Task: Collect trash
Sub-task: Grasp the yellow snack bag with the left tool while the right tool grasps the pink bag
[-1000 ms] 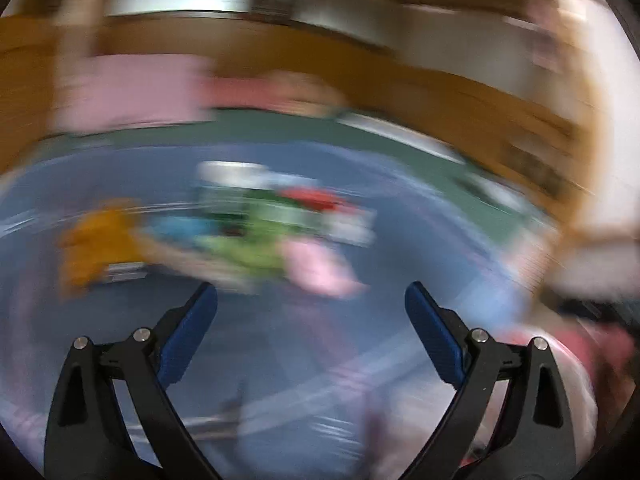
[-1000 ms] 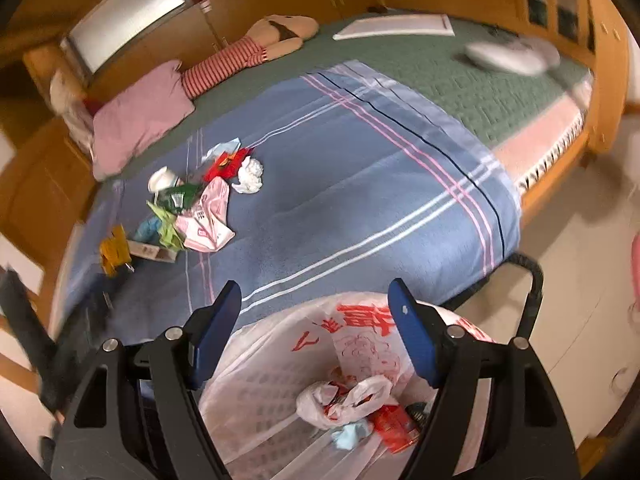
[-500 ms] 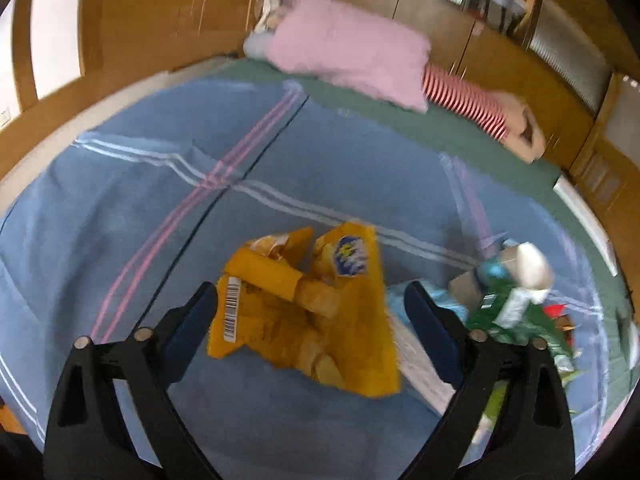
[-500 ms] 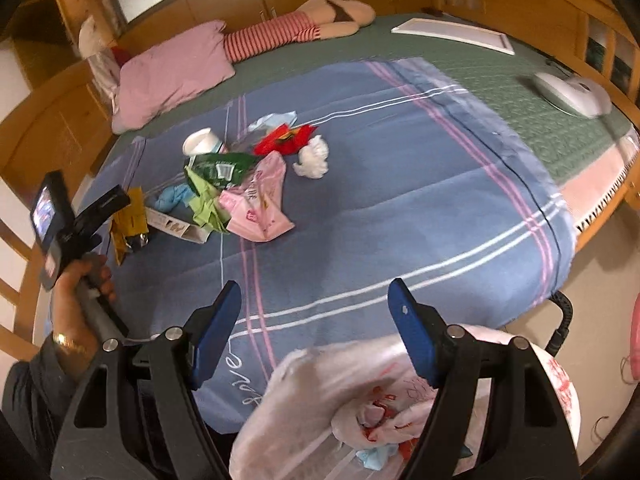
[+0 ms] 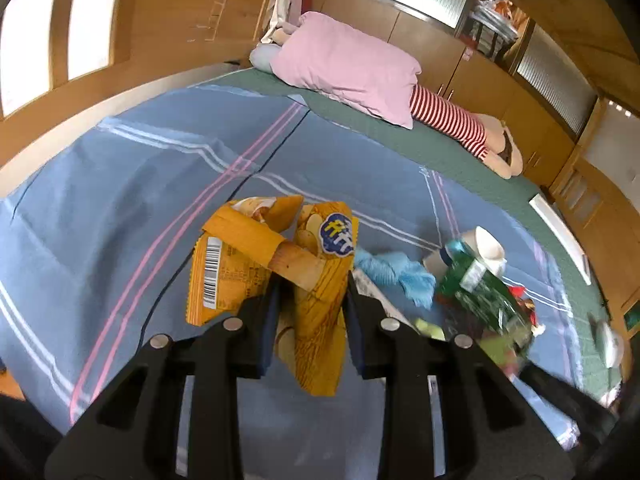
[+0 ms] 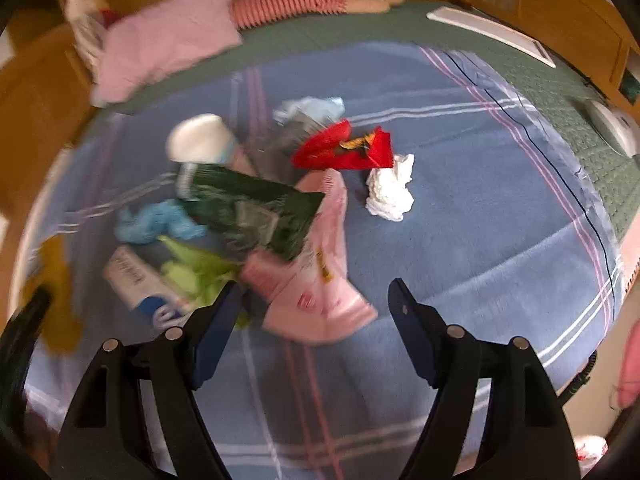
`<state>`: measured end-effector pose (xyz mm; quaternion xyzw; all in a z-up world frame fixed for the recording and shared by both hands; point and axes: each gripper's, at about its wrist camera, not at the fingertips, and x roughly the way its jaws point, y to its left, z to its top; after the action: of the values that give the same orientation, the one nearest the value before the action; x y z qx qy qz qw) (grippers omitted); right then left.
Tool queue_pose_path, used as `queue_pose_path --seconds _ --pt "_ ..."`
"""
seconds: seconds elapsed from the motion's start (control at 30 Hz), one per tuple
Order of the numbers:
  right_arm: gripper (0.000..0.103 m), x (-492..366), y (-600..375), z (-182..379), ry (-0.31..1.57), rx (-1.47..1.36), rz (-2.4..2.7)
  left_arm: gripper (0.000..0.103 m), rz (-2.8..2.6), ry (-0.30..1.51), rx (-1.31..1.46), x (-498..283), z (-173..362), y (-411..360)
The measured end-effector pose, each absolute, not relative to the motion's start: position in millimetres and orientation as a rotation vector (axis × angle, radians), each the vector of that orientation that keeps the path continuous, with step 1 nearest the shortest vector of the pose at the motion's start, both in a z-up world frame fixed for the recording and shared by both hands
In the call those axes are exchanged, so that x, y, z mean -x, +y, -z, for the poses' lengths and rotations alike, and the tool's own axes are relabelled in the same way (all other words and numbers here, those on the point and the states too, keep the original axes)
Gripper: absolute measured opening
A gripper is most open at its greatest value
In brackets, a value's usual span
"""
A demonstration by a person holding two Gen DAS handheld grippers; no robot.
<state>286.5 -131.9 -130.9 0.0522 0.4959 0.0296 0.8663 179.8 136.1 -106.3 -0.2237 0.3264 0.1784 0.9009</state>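
My left gripper (image 5: pixel 310 280) is shut on a crumpled yellow chip bag (image 5: pixel 276 264) on the blue blanket (image 5: pixel 120 200). My right gripper (image 6: pixel 314 290) is open and hovers just above a pink wrapper (image 6: pixel 316 280). Around it lie a dark green bag (image 6: pixel 256 212), a red wrapper (image 6: pixel 344 148), a white crumpled tissue (image 6: pixel 390 190), a white cup (image 6: pixel 200 140), blue crumpled paper (image 6: pixel 156 222) and light green scraps (image 6: pixel 196 272). The yellow bag shows blurred at the left edge (image 6: pixel 56 292).
A pink pillow (image 5: pixel 344 68) and a striped doll (image 5: pixel 456 124) lie at the head of the bed on the green mat (image 6: pixel 500 56). Wooden cabinets (image 5: pixel 480 80) ring the bed. A white box (image 6: pixel 136 276) lies by the scraps.
My left gripper has closed on the yellow chip bag. My right gripper has moved from above the trash bag in over the bed to the pink wrapper.
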Motion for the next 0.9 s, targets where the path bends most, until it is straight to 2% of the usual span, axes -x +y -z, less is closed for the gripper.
queue_pose_path --seconds 0.13,0.17,0.2,0.23,0.27,0.37,0.6,0.9 --pt "0.074 -309.0 -125.4 154.5 1.093 -0.065 -0.061 0.030 -0.344 0.702 0.452 -169.2 109.4 127.7" --pt "0.071 -310.7 -123.5 157.6 1.100 -0.052 -0.067 0.030 -0.340 0.701 0.439 -168.4 108.7 125.1" --pt "0.065 -310.5 -121.7 159.1 1.102 -0.043 -0.070 0.030 -0.337 0.698 0.424 -168.6 107.7 122.4" --pt "0.044 -308.8 -119.3 161.1 1.112 -0.034 -0.078 0.030 -0.332 0.699 0.420 -170.1 108.9 122.0" --pt "0.031 -306.8 -116.2 163.5 1.131 -0.030 -0.085 0.030 -0.326 0.706 0.419 -171.8 109.9 121.3" --pt "0.013 -288.5 -115.5 160.3 1.136 -0.048 -0.113 0.031 -0.316 0.744 0.427 -176.7 116.4 121.8" --pt "0.012 -231.5 -131.6 145.1 1.115 -0.100 -0.126 0.032 -0.308 0.772 0.453 -178.6 121.8 123.7" --pt "0.012 -208.6 -126.2 147.2 1.153 -0.063 -0.125 0.033 -0.311 0.785 0.453 -179.0 124.3 122.7"
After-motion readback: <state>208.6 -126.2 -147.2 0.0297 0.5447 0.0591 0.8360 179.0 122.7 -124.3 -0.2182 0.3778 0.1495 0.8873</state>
